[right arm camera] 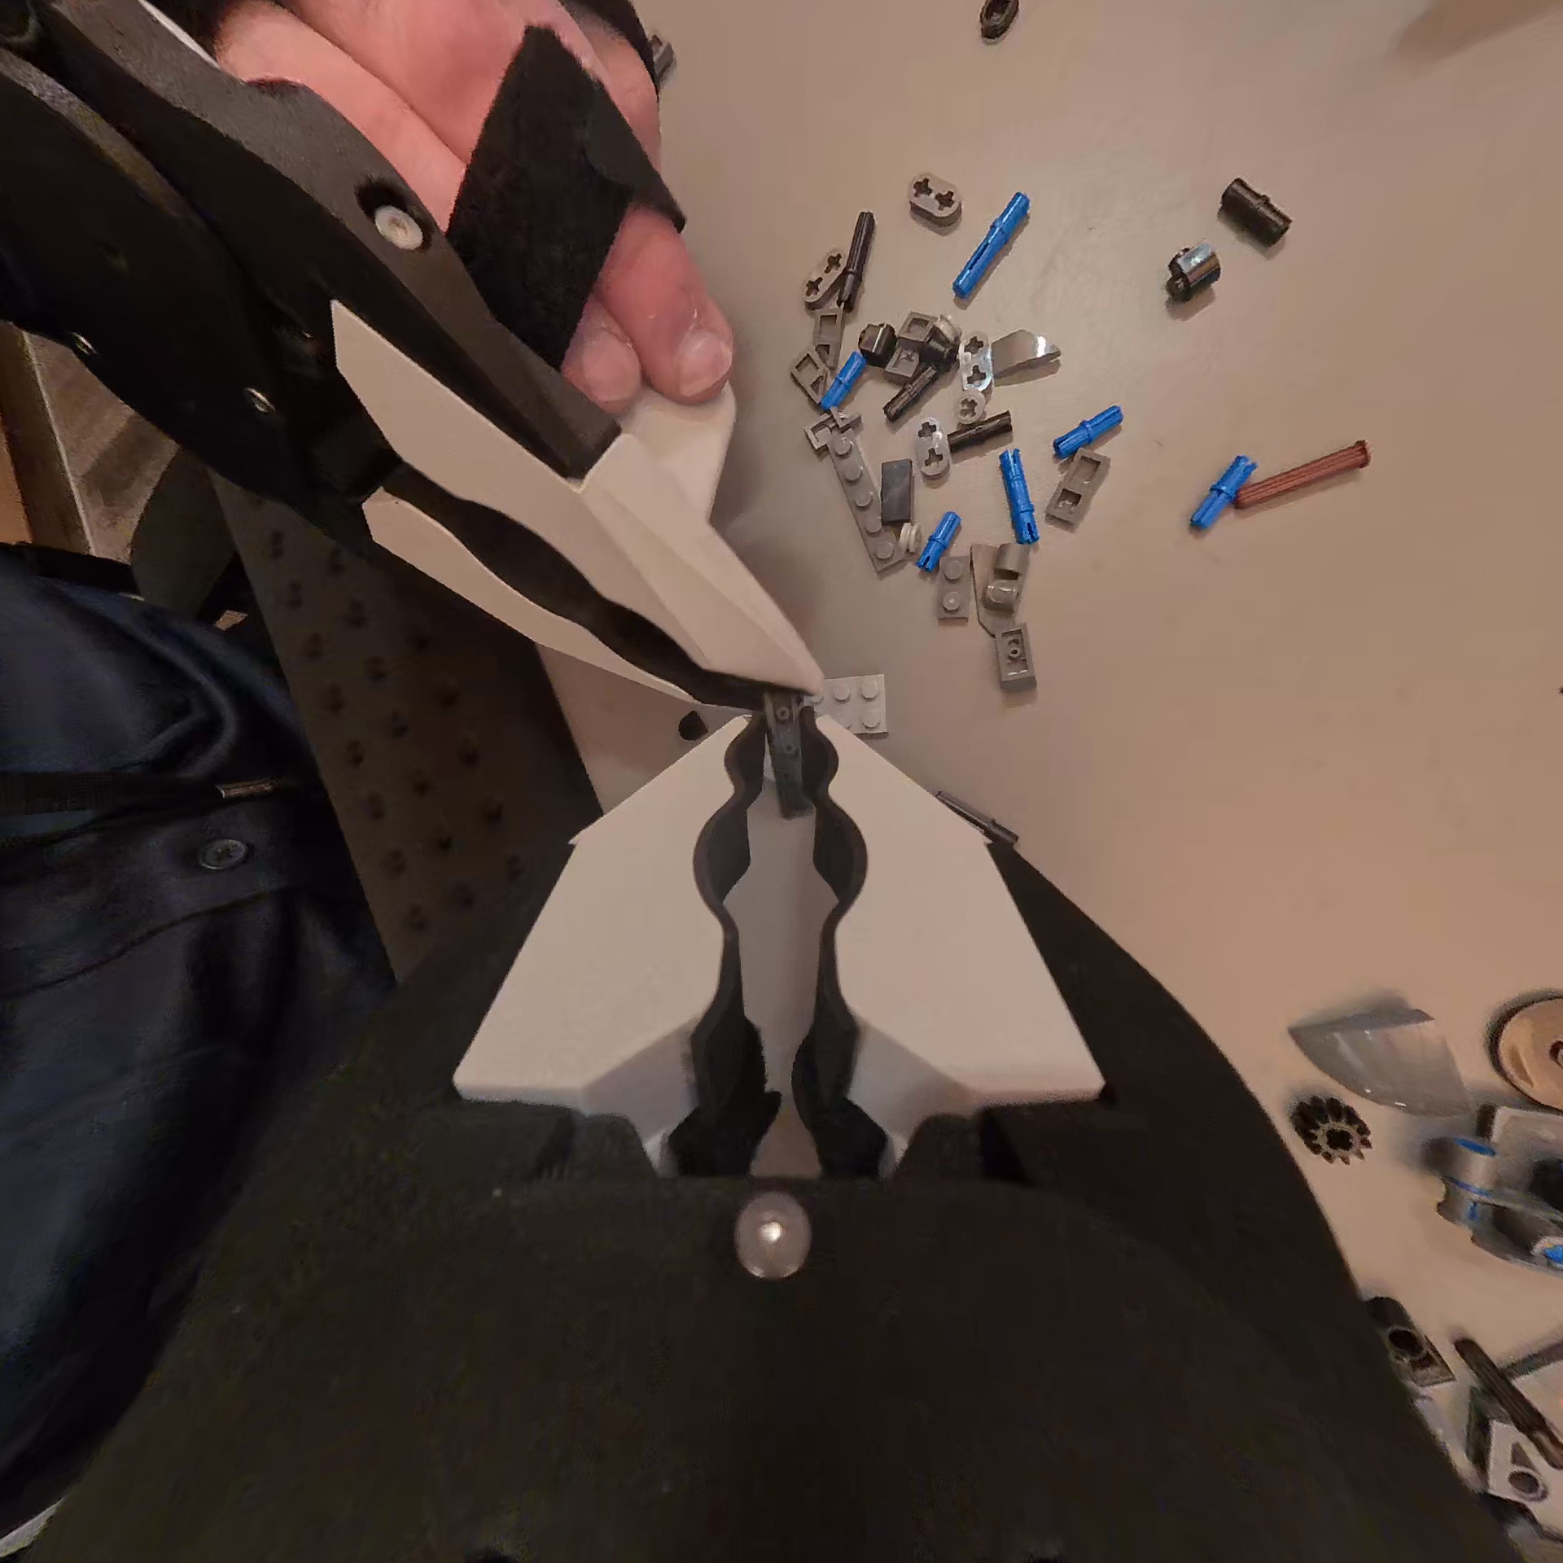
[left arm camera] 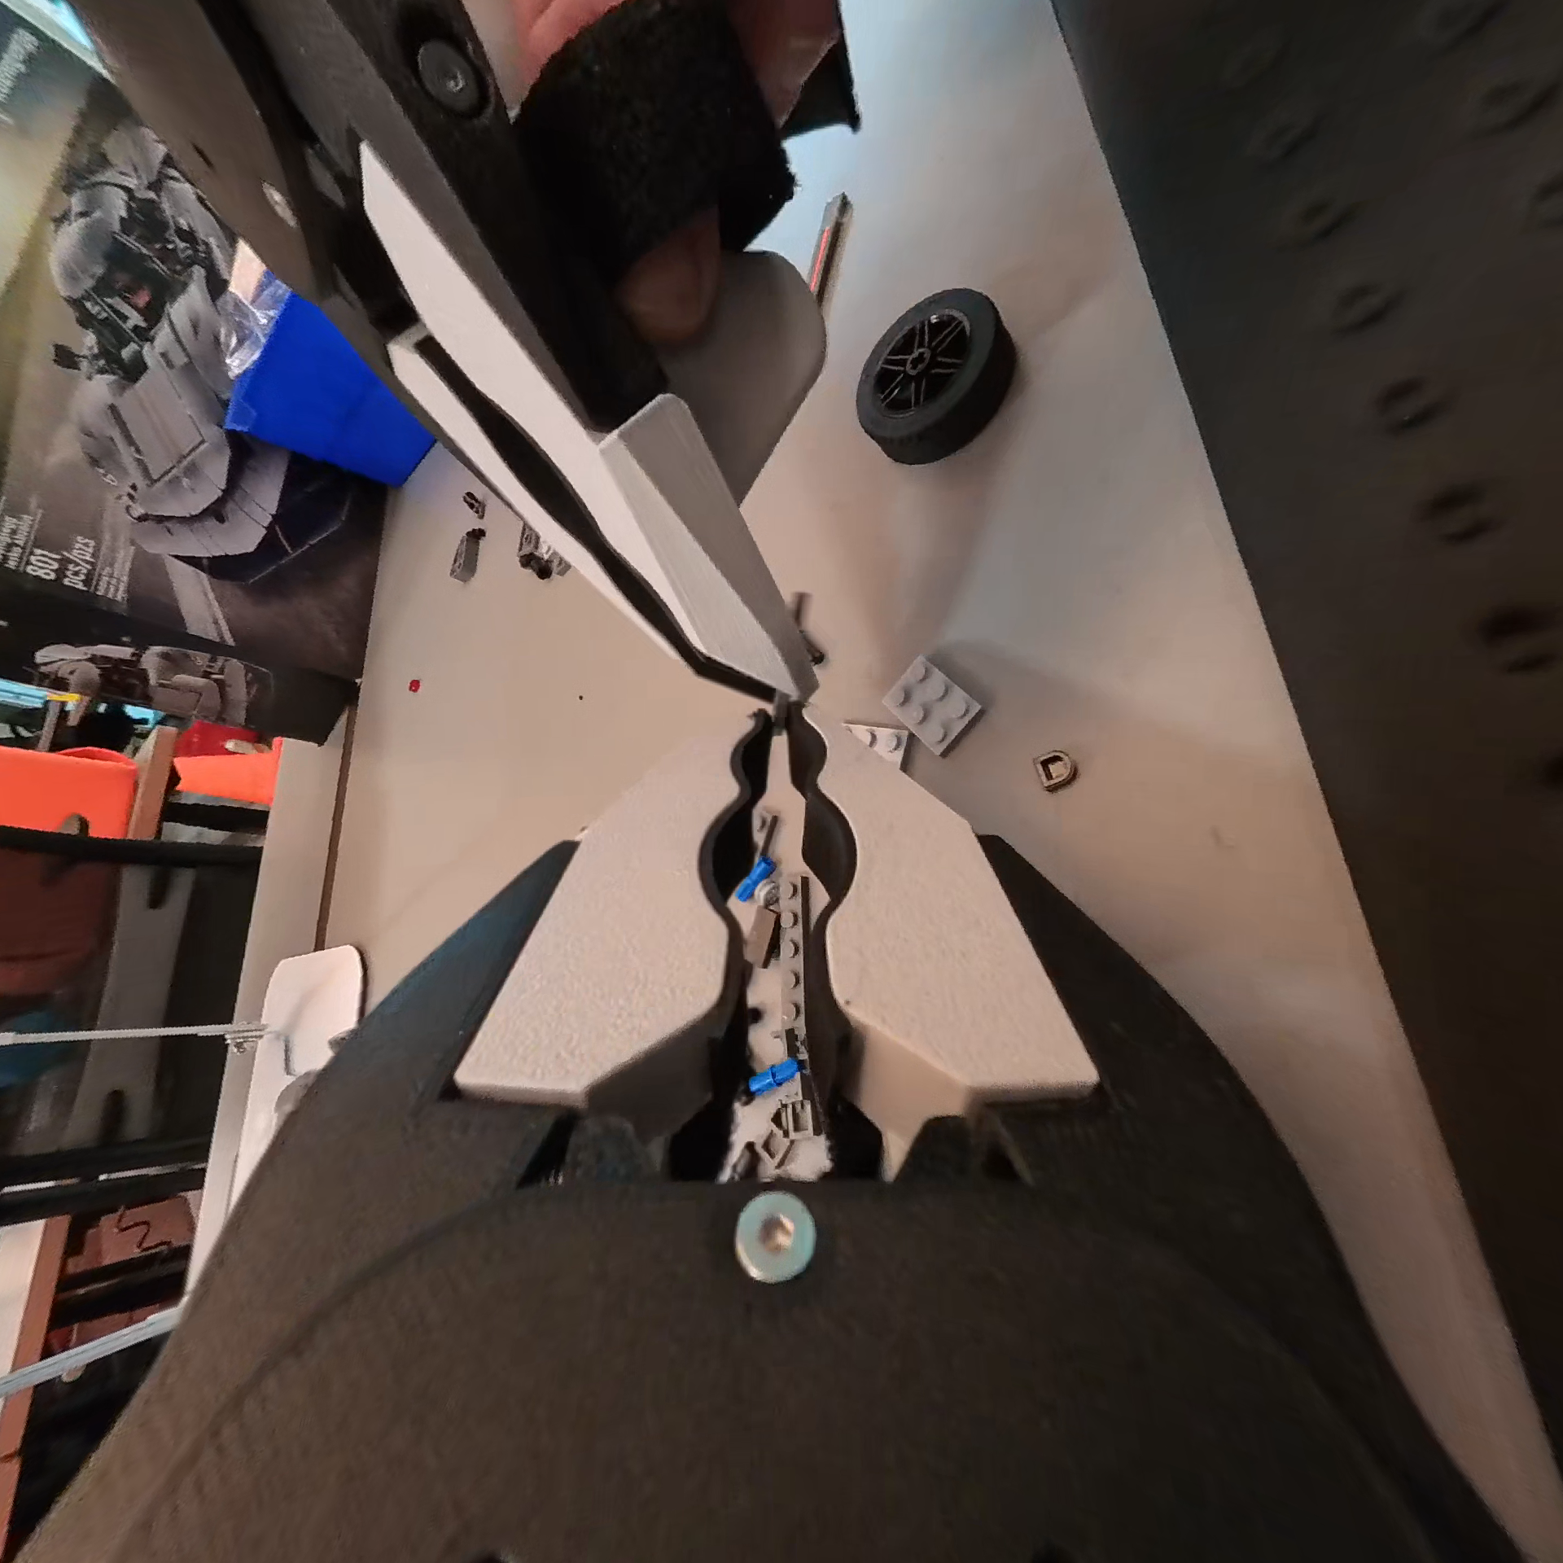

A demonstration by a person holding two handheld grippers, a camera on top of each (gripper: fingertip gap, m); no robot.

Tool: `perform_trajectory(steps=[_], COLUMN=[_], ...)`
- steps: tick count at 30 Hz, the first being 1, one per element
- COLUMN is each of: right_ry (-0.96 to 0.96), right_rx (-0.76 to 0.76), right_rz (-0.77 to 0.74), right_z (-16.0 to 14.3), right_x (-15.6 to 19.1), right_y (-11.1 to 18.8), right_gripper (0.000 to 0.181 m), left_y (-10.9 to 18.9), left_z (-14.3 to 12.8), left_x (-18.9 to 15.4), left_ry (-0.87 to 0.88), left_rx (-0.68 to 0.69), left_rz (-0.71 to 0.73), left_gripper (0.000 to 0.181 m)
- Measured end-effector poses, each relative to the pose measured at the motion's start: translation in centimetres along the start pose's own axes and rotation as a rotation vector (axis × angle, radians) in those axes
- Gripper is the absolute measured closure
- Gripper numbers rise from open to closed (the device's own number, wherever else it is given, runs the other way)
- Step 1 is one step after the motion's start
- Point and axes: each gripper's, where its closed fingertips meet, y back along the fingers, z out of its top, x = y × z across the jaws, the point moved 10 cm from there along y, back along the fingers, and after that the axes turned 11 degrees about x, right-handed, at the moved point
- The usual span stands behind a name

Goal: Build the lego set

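Observation:
In the right wrist view, my right gripper [right arm camera: 782,736] is shut on a small dark grey lego piece [right arm camera: 785,757] that stands upright between its tips. My left gripper [right arm camera: 782,692] comes in from the upper left, jaws shut, tips pinching the top end of that piece. In the left wrist view, my left gripper [left arm camera: 778,723] is shut and the piece shows only as a thin dark sliver [left arm camera: 776,706] edge-on. The right gripper [left arm camera: 788,687] meets it tip to tip from above. Both are held above the beige table [right arm camera: 1184,761].
Loose grey, black and blue lego pieces [right arm camera: 930,440] and a brown axle [right arm camera: 1302,478] lie beyond. A light grey plate [left arm camera: 933,704], a black wheel [left arm camera: 935,376], a blue bin [left arm camera: 321,397] and the set's box [left arm camera: 127,381] are near. A black perforated board [right arm camera: 406,719] lies left. Only a small space, under 4 cm, lies between the two pairs of fingers. The light grey plate [left arm camera: 933,704] is about 4 cm from both grippers' fingertips.

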Motion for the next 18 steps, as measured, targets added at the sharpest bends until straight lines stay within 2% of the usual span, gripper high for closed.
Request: perform_trajectory(steps=[3,6,9,10,13,18], right_ry=[0.011,0.112,0.302,0.36,0.52,0.64], right_rx=[0.001,-0.032,-0.071,-0.069,-0.021,0.03], right_rz=[-0.008,-0.117,-0.324,-0.386,-0.558,-0.647], right_z=[0.0,0.1,0.1,0.1,-0.1,0.0], right_x=[0.0,0.7,2.5,3.2,4.5,5.4], right_y=[0.0,0.4,1.0,1.1,1.0,0.0], right_gripper=[0.175,0.17,0.166,0.164,0.164,0.171], left_y=[0.0,0.1,0.4,0.2,-0.2,-0.5], left_z=[0.0,-0.4,-1.1,-1.4,-2.5,-3.0], left_x=[0.0,0.8,2.2,2.4,3.0,3.6], left_ry=[0.012,0.125,0.314,0.379,0.521,0.619], left_rx=[-0.005,-0.046,-0.126,-0.137,-0.18,-0.216], left_rz=[-0.027,-0.123,-0.307,-0.421,-0.599,-0.705], left_gripper=[0.181,0.181,0.181,0.181,0.181,0.181])
